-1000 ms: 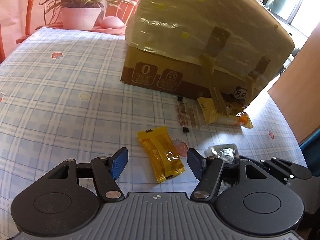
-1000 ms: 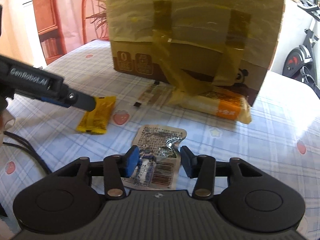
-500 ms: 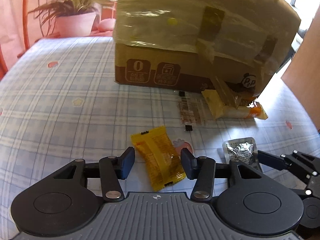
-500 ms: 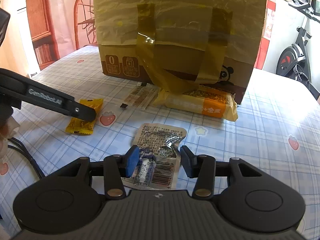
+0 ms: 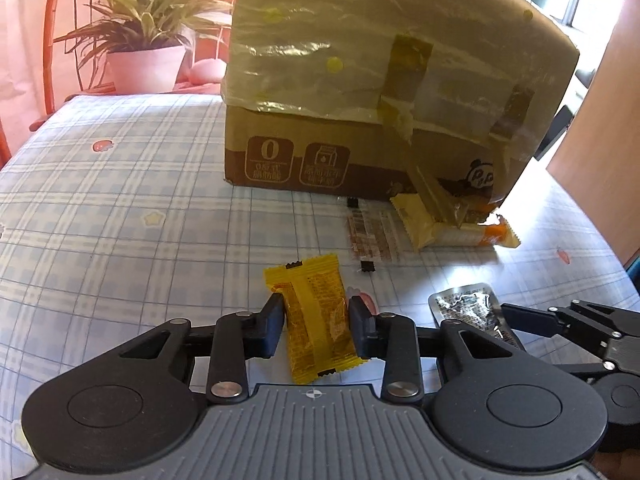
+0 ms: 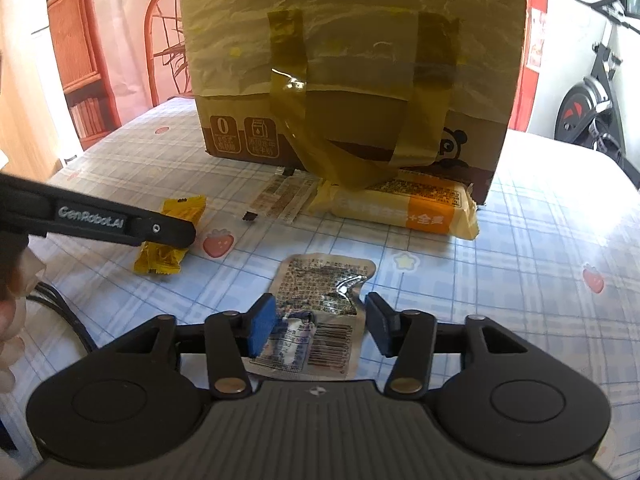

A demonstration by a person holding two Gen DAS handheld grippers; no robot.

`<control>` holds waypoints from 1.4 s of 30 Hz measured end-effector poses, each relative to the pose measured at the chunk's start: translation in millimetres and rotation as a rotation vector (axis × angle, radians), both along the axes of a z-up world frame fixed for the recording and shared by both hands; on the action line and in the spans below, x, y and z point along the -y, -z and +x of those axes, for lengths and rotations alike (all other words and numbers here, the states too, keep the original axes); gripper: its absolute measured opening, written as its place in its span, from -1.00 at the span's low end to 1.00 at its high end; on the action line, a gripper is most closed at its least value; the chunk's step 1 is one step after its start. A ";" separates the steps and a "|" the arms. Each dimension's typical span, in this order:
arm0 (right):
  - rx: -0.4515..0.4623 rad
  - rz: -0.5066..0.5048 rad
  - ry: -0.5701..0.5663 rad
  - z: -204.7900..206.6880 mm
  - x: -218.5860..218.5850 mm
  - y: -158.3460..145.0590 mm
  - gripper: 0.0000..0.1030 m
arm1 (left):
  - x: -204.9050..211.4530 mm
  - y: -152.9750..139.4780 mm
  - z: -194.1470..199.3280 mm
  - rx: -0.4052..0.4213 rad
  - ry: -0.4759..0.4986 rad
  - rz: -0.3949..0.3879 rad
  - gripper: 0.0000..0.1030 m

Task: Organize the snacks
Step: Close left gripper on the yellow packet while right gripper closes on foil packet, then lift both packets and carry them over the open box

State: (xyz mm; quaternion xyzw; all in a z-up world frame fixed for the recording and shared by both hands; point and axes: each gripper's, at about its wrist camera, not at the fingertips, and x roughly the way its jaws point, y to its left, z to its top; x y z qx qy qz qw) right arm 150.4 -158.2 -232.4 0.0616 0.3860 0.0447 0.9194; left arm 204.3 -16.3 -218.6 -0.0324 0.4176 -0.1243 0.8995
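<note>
Clamping the yellow snack packet (image 5: 316, 316), the left hand-held gripper (image 5: 316, 322) hides its sides. The right hand-held gripper (image 6: 320, 320), jaws just widened, straddles the silver pouch (image 6: 320, 300), covering its near end.

My left tongs (image 5: 316, 326) and right tongs (image 6: 321, 326) are black, with ribbed grey bodies, round hubs and silver screws. The right pads (image 6: 262, 330) look blue, the left perhaps darker. White "GenRobot.AI" lettering marks one arm.

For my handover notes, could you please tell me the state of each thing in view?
Left gripper: just closed, shut on the yellow snack packet.
Yellow snack packet: sealed, flat on the table, pinched.
Right gripper: just widened, open around the silver foil pouch.
Silver foil pouch: crumpled, lying flat.
Taped cardboard box: upright.
</note>
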 end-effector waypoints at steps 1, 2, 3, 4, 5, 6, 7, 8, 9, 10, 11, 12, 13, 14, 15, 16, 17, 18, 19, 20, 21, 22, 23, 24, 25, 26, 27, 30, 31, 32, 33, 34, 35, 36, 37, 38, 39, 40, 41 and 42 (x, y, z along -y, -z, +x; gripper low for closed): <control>-0.002 0.003 0.003 1.4 -0.3 -0.2 0.14 | -0.8 -0.6 -0.3 0.004 -0.001 -0.004 -0.29; -0.006 0.001 0.004 3.5 -1.1 -0.4 0.16 | -1.4 -1.0 -0.4 0.006 -0.002 -0.008 -0.29; -0.007 -0.002 0.003 5.1 -2.0 -0.6 0.17 | -2.0 -1.0 -0.3 0.007 -0.002 -0.011 -0.29; -0.009 -0.006 0.002 6.4 -3.0 -0.5 0.17 | -2.5 -0.8 -0.2 0.005 -0.002 -0.015 -0.29; -0.010 -0.012 0.000 7.7 -4.1 -0.4 0.19 | -3.3 -0.5 -0.2 0.005 -0.002 -0.017 -0.29; -0.010 -0.020 -0.001 8.4 -5.2 0.0 0.19 | -3.7 -0.2 -0.3 0.003 -0.002 -0.020 -0.29; -0.010 -0.032 -0.005 9.1 -7.1 0.3 0.19 | -4.2 0.1 -0.3 0.002 -0.003 -0.023 -0.29; -0.011 -0.048 -0.010 9.6 -9.4 0.8 0.20 | -4.9 0.5 -0.6 0.001 -0.003 -0.027 -0.29; -0.009 -0.062 -0.014 9.6 -11.3 1.2 0.21 | -5.6 0.9 -0.4 0.000 -0.002 -0.030 -0.29; -0.009 -0.069 -0.014 9.8 -12.2 1.5 0.21 | -5.5 0.9 -0.2 -0.001 -0.002 -0.033 -0.29; -0.010 -0.070 -0.011 10.3 -12.3 1.7 0.21 | -6.3 1.1 0.1 -0.001 -0.001 -0.035 -0.29; -0.010 -0.074 -0.011 10.8 -12.4 2.1 0.21 | -6.3 0.9 0.1 0.000 -0.002 -0.037 -0.29; -0.010 -0.077 -0.012 11.0 -12.7 2.1 0.21 | -6.4 0.7 0.1 0.001 -0.002 -0.039 -0.29; -0.011 -0.077 -0.012 11.0 -12.7 2.3 0.21 | -7.1 0.5 0.0 0.001 -0.001 -0.041 -0.29; -0.010 -0.077 -0.013 10.8 -12.6 2.4 0.21 | -7.4 0.4 -0.1 0.002 -0.001 -0.044 -0.29; -0.010 -0.077 -0.014 10.9 -12.5 2.2 0.21 | -7.9 0.2 -0.3 0.003 -0.002 -0.045 -0.29; -0.010 -0.076 -0.014 10.8 -12.5 2.1 0.19 | -7.9 -0.2 -0.9 0.004 -0.002 -0.046 -0.29; -0.008 -0.075 -0.018 10.8 -12.8 2.0 0.14 | -8.1 -0.5 -1.4 0.005 -0.002 -0.048 -0.29; -0.007 -0.079 -0.021 10.2 -13.5 1.7 0.13 | -8.7 -0.7 -1.9 0.007 -0.003 -0.050 -0.29; -0.005 -0.079 -0.019 9.4 -13.6 1.4 0.10 | -9.0 -1.0 -2.2 0.008 -0.004 -0.052 -0.29; -0.004 -0.077 -0.014 8.8 -12.6 1.2 0.03 | -8.9 -1.3 -2.8 0.010 -0.006 -0.053 -0.29; -0.003 -0.076 -0.007 8.3 -11.1 0.8 -0.03 | -9.0 -1.6 -3.1 0.010 -0.008 -0.054 -0.29; -0.002 -0.074 -0.002 7.8 -9.1 0.4 -0.11 | -9.1 -1.9 -3.4 0.010 -0.009 -0.056 -0.29; -0.003 -0.068 -0.003 7.3 -7.8 0.0 -0.12 | -9.0 -2.0 -3.6 0.010 -0.010 -0.058 -0.29; -0.002 -0.067 -0.004 6.9 -7.4 -0.2 -0.13 | -8.6 -2.2 -3.8 0.010 -0.010 -0.059 -0.29; -0.001 -0.070 -0.003 6.3 -7.8 -0.5 -0.15 | -8.5 -2.5 -4.0 0.010 -0.008 -0.059 -0.29; 0.002 -0.073 -0.003 5.7 -8.2 -0.8 -0.18 | -8.0 -2.8 -4.3 0.012 -0.007 -0.059 -0.29; 0.013 -0.068 -0.004 3.5 -7.4 -2.2 -0.30 | -8.4 -4.0 -4.7 0.015 -0.007 -0.061 -0.29; 0.015 -0.064 -0.002 2.9 -6.7 -2.7 -0.32 | -8.5 -4.4 -4.8 0.016 -0.008 -0.062 -0.29; 0.022 -0.059 0.004 2.0 -5.9 -3.8 -0.41 | -8.7 -4.8 -5.0 0.017 -0.009 -0.062 -0.29; 0.029 -0.056 0.008 1.6 -5.1 -5.2 -0.48 | -8.7 -5.1 -5.3 0.018 -0.009 -0.062 -0.29; 0.036 -0.056 0.013 1.1 -4.5 -7.0 -0.51 | -9.0 -5.4 -5.6 0.019 -0.009 -0.063 -0.29; 0.044 -0.055 0.017 0.4 -3.6 -8.8 -0.58 | -9.1 -5.7 -5.7 0.019 -0.009 -0.063 -0.29; 0.053 -0.053 0.021 -0.3 -2.8 -10.7 -0.64 | -8.7 -6.2 -5.9 0.021 -0.009 -0.063 -0.29; 0.064 -0.053 0.026 -0.9 -1.8 -12.9 -0.73 | -9.0 -6.6 -6.1 0.023 -0.008 -0.063 -0.29; 0.075 -0.053 0.031 -1.6 -0.8 -15.3 -0.88 | -8.9 -7.1 -6.4 0.024 -0.007 -0.063 -0.29; 0.082 -0.052 0.033 -2.0 0.2 -17.5 -0.90 | -9.1 -7.6 -6.5 0.021 -0.013 -0.064 -0.29; 0.089 -0.050 0.033 -2.2 1.2 -19.4 -0.90 | -9.3 -7.8 -6.4 0.022 -0.013 -0.065 -0.29; 0.096 -0.049 0.036 -2.6 1.7 -21.1 -0.91 | -9.3 -8.3 -6.5 0.024 -0.013 -0.065 -0.29; 0.103 -0.047 0.036 -3.0 2.4 -22.5 -0.92 | -9.4 -8.7 -6.7 0.026 -0.012 -0.065 -0.29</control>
